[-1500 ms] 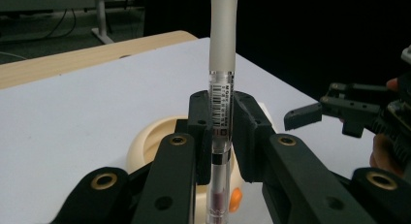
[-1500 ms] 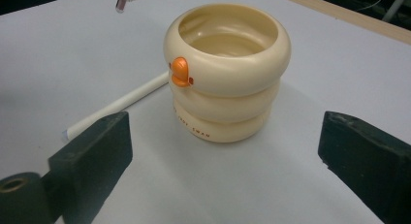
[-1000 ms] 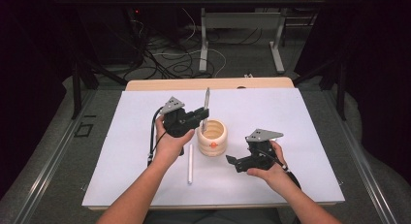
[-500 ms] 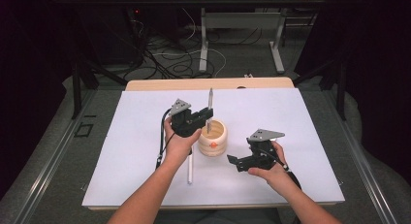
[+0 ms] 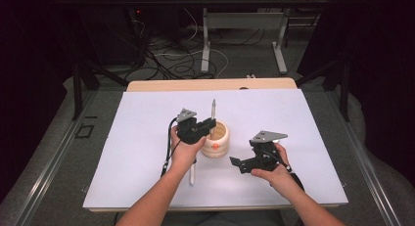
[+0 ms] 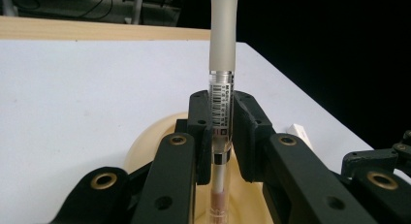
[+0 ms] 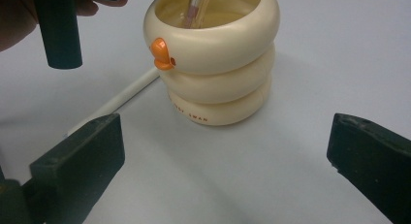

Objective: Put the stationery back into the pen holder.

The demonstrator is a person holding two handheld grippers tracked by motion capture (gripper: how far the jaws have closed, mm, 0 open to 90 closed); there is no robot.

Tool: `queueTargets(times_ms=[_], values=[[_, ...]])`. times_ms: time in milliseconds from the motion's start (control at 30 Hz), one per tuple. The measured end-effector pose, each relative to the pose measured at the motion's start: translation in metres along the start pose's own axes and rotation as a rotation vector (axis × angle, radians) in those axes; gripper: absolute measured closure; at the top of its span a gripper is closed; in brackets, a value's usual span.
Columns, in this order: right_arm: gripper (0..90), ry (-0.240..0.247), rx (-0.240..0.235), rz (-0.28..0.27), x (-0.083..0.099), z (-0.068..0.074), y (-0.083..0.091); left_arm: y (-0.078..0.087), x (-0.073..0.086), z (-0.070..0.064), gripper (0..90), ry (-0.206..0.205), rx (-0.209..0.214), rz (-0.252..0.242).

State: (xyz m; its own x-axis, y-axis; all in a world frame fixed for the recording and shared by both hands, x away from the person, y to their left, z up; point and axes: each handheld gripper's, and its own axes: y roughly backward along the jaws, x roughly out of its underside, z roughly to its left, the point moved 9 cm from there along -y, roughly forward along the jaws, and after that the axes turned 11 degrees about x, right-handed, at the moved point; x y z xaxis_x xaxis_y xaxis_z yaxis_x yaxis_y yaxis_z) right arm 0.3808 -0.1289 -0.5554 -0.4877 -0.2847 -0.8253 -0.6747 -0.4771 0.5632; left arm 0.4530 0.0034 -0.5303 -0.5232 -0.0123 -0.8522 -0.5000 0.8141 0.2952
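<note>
A cream ring-stacked cup (image 5: 216, 142) with an orange beak stands mid-table. My left gripper (image 5: 209, 124) is shut on a grey-capped pen (image 5: 213, 110) and holds it upright over the cup. In the left gripper view the pen (image 6: 222, 83) sits between the jaws of that gripper (image 6: 223, 115), its lower end inside the cup (image 6: 145, 146). My right gripper (image 5: 243, 163) is open on the cup's right, low over the table. Its jaws (image 7: 223, 161) stand wide apart facing the cup (image 7: 218, 64), and the pen's tip (image 7: 196, 6) dips into the cup mouth.
A white pen (image 5: 192, 174) lies on the white table cover (image 5: 303, 118) in front of the cup, under my left wrist; it also runs along the table (image 7: 121, 95) beside the cup's base. Cables and table legs lie on the floor beyond the wooden far edge (image 5: 161, 85).
My left gripper has carried the upright pen to the right and down, so its lower end now sits in the cup. The right gripper has barely moved.
</note>
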Motion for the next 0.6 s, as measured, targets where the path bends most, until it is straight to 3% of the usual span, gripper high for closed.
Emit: queueTargets(times_ms=[300, 600], values=[[0.3, -0.007, 0.000, 0.015, 0.0017, -0.0001, 0.0002, -0.0010, 0.0048, 0.0013, 78.9, 0.044, 0.001, 0.030], [0.4, -0.010, -0.001, 0.011, 0.0020, -0.0011, -0.0006, 0.0057, 0.0028, -0.0036, 64.8, 0.049, 0.030, 0.043]])
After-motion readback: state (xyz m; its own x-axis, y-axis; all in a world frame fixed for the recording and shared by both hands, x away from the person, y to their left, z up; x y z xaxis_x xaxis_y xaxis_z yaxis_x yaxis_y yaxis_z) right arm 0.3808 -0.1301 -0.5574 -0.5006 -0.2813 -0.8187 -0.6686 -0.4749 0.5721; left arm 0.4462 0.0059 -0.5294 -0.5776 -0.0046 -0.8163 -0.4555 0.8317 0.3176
